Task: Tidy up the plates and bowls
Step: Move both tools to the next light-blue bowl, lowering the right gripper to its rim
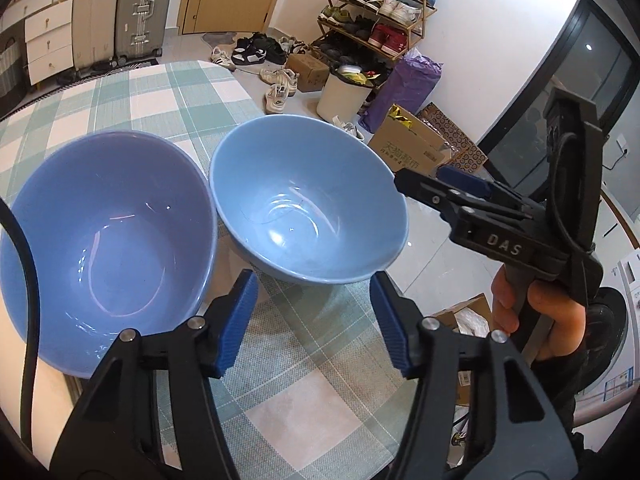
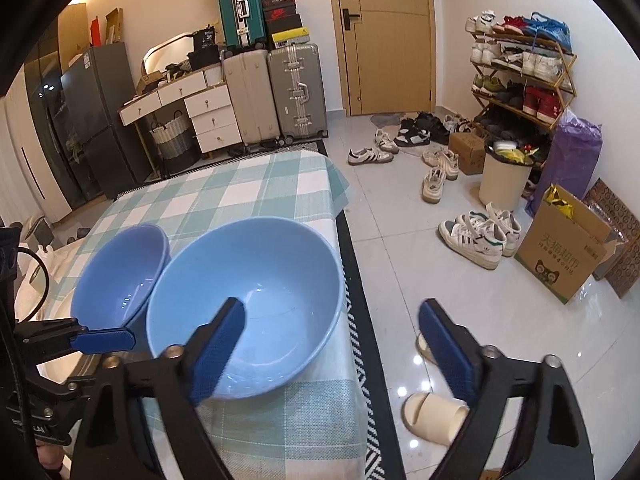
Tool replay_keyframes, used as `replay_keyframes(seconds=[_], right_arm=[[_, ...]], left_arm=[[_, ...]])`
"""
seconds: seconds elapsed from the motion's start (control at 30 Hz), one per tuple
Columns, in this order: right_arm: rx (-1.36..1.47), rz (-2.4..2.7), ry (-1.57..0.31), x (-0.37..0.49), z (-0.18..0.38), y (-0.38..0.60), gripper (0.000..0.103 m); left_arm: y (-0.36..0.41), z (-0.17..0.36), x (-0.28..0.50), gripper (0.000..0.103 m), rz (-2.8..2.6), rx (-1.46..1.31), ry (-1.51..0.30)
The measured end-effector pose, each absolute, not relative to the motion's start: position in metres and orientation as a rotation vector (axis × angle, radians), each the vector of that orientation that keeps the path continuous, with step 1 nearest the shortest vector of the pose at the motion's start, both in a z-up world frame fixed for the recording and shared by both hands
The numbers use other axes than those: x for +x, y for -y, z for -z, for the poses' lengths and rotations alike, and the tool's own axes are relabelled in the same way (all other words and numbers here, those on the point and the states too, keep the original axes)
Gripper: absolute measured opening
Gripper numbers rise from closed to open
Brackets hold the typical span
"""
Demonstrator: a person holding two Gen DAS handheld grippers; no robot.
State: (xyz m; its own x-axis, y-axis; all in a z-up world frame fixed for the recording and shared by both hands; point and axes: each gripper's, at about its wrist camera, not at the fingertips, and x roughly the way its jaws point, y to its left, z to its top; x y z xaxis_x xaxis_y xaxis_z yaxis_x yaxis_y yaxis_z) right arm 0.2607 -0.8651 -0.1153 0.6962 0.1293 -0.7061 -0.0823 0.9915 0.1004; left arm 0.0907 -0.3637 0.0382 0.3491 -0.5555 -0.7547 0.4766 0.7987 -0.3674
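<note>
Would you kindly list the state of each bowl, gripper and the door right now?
Periwinkle ceramic bowl: upright, empty, on the checked tablecloth.
Light blue ceramic bowl: upright, empty, touching the periwinkle one.
Left gripper: open, holding nothing.
Right gripper: open, one finger above the light blue bowl.
Wooden door: closed.

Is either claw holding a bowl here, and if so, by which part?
Nothing is held. The left claw is open short of the light blue bowl; the right claw straddles its near rim without pressing.
</note>
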Motion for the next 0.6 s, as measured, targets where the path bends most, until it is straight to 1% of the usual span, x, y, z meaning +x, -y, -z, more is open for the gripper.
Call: replay_keyframes(seconds=[0.07,0.23,0.3,0.37,0.4,0.53,0.6], right_arm=[[0.065,-0.115,-0.808,0.266,0.122,0.866,0.079],[0.075,-0.129,-0.839,0.278,0.137,0.867,0.072],[0.083,-0.137,-0.847,0.282,0.141,0.867,0.064],[0.083,-0.145,-0.854,0.285,0.145,0.866,0.059],[0.084,-0.148,-0.856,0.288,0.147,0.865,0.055],[0.081,-0.147,-0.858,0.295,0.152,0.863,0.045],[0.081,-0.147,-0.861,0.294,0.152,0.862,0.037]], left_arm=[[0.365,-0.035,0.097,0.055,0.655,-0.095,-1.017],[0.365,-0.027,0.112,0.055,0.634,-0.109,-1.030],[0.366,-0.024,0.118,0.055,0.628,-0.116,-1.033],[0.366,-0.021,0.123,0.054,0.628,-0.124,-1.039],[0.366,-0.021,0.125,0.054,0.626,-0.124,-1.040],[0.368,-0.017,0.130,0.054,0.625,-0.124,-1.043],[0.368,-0.015,0.132,0.053,0.625,-0.129,-1.045]])
